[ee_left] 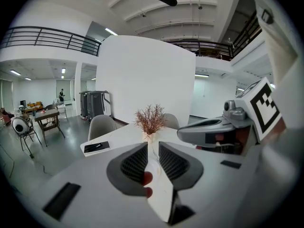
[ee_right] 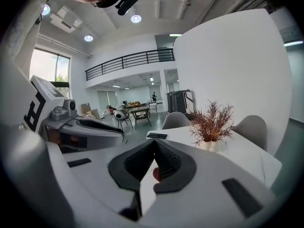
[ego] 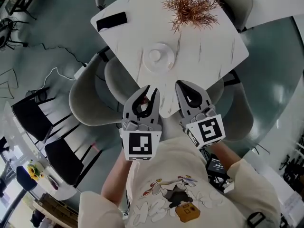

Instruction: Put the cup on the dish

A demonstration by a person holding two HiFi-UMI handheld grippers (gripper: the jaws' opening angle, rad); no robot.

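A small pale cup [ego: 155,55] stands in the middle of a round white dish [ego: 169,63] on the white marble table [ego: 209,51]. Both grippers hover at the table's near corner, a short way in front of the dish and touching neither it nor the cup. My left gripper [ego: 148,89] [ee_left: 153,146] has its jaws a narrow gap apart with nothing between them. My right gripper [ego: 182,83] [ee_right: 154,144] has its jaws pressed together and is empty. Neither gripper view shows the cup or the dish clearly.
A dried reddish plant [ego: 192,6] [ee_left: 150,120] [ee_right: 211,125] stands at the table's far side. A flat black object [ego: 111,21] [ee_left: 96,147] lies at the far left corner. Grey chairs [ego: 88,101] [ego: 240,115] surround the table.
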